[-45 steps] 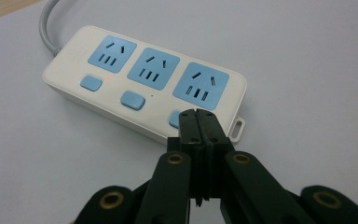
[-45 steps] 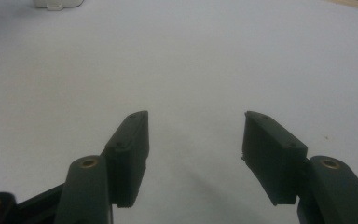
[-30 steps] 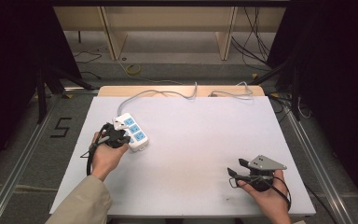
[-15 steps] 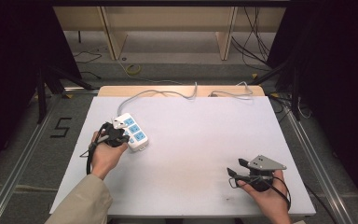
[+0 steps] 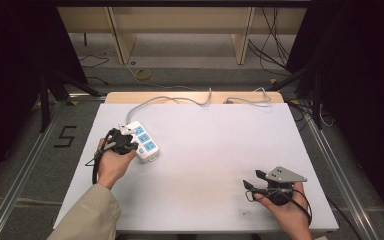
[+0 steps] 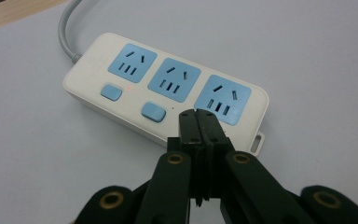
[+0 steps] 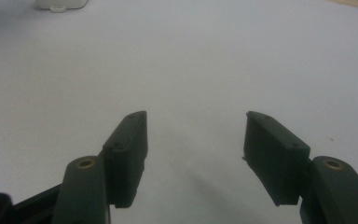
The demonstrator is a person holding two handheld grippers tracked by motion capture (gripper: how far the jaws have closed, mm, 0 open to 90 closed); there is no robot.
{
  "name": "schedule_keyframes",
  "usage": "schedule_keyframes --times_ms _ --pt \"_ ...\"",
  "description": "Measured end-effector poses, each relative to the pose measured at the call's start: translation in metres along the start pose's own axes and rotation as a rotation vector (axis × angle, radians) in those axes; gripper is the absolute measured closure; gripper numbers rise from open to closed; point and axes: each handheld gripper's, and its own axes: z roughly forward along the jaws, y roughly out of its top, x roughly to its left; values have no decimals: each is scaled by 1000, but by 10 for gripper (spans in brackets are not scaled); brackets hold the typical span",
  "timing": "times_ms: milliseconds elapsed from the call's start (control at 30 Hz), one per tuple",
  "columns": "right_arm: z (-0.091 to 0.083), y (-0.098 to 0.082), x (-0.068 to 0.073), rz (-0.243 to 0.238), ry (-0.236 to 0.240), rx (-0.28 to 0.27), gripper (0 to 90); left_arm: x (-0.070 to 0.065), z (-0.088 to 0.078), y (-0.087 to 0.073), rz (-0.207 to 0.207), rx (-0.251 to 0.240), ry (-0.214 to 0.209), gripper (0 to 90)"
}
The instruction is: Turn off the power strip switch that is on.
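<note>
White plastic with three blue sockets and two blue buttons, one power strip (image 6: 165, 95) lies just ahead of my left gripper (image 6: 199, 122), whose jaws are clenched together over its near edge. My right gripper (image 7: 193, 135) is released, jaws spread above the bare table (image 5: 215, 150), well apart from the strip.

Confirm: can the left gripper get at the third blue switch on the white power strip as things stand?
Probably yes. The left gripper, jaws closed, sits right over the white three-socket power strip at that near edge, nothing between. The third switch itself is hidden behind the jaws.
</note>
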Motion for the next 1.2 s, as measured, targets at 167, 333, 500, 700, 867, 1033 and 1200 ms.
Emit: schedule_keyframes --times_ms 167,333,500,700,867,1033,1200 --pt "2 0 1 5 5 -3 392 -1 0 3 -8 -1 -3 897" --pt "1 0 1 8 5 -3 390 1 0 6 -13 0 3 897" --pt "2 0 1 3 8 -2 390 4 -1 8 -18 11 12 897" --pt "2 0 1 2 9 -1 390 7 0 9 -27 20 17 897" --pt "2 0 1 0 9 -3 391 10 2 12 -27 22 25 897" --pt "2 0 1 -1 8 -3 391 13 3 14 -17 28 41 897" --pt "2 0 1 0 8 -4 391 15 6 15 -15 31 43 897"
